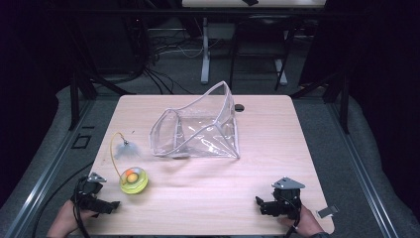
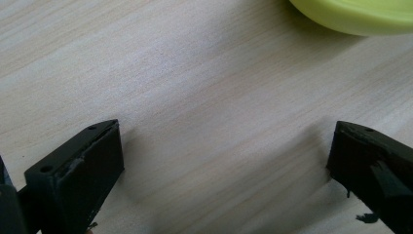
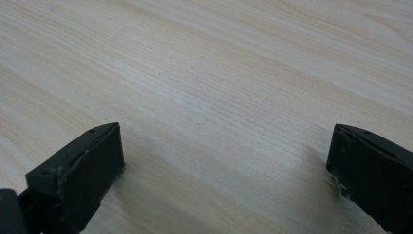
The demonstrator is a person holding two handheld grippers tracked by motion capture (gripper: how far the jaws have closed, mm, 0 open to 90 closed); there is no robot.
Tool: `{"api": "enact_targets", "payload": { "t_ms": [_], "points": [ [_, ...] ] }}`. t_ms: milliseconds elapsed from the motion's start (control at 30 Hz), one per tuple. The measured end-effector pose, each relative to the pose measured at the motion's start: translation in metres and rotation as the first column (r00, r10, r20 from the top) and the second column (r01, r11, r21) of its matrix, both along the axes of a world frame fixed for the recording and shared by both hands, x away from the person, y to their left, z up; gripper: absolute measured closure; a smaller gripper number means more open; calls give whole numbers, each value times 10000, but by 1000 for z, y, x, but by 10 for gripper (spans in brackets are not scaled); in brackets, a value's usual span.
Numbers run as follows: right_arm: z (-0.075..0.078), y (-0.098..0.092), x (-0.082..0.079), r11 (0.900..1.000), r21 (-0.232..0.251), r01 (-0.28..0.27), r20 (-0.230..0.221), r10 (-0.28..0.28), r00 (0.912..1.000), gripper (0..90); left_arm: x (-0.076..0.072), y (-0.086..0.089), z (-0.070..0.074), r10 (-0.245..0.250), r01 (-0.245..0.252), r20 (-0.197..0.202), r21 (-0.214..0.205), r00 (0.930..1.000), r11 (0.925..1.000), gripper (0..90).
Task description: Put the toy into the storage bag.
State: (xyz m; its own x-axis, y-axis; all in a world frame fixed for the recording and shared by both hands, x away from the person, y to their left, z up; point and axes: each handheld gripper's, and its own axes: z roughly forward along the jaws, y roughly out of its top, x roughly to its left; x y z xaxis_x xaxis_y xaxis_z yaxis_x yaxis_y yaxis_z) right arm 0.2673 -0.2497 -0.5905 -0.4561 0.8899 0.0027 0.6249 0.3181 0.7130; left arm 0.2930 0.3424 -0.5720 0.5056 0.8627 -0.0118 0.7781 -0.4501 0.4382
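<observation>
The left gripper (image 1: 115, 204) rests low at the near left corner of the table (image 1: 208, 198), its jaws spread wide with nothing but bare wood between them, as the left gripper view shows, where the two black jaws stand far apart and the rim of the yellow-green toy (image 2: 350, 17) curves in at the top right. The right gripper (image 1: 258, 202) sits at the near right edge, likewise wide open and empty, its own view giving plain tabletop between the jaws. Just beyond the left gripper, near but not touching it, lies that round yellow-green toy (image 1: 133, 179), an orange ball (image 1: 131, 175) seated in it and a thin yellow wire arching up and away to a grey feathery tuft (image 1: 128, 149). Farther back, around the middle of the table, stands a clear plastic pouch (image 1: 200, 131) with a pale trim, its mouth gaping toward the left and slumped on its side. This looks like the very start: neither claw has closed on anything, and the toy seems meant for the pouch. The next move probably calls for the left gripper to ease forward, straddle the toy's rim squarely and pinch, while the right reaches in to steady the floppy pouch's opening
</observation>
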Motion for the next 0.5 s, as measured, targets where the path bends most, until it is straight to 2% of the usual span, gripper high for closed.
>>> {"api": "enact_targets", "payload": {
  "t_ms": [500],
  "points": [
    [0, 0, 0, 10000, -5, 7, -17, -7, 10000, 0, 1, 0, 0, 10, -10, -20, -4, 10000, 10000, 0]
  ]
}}
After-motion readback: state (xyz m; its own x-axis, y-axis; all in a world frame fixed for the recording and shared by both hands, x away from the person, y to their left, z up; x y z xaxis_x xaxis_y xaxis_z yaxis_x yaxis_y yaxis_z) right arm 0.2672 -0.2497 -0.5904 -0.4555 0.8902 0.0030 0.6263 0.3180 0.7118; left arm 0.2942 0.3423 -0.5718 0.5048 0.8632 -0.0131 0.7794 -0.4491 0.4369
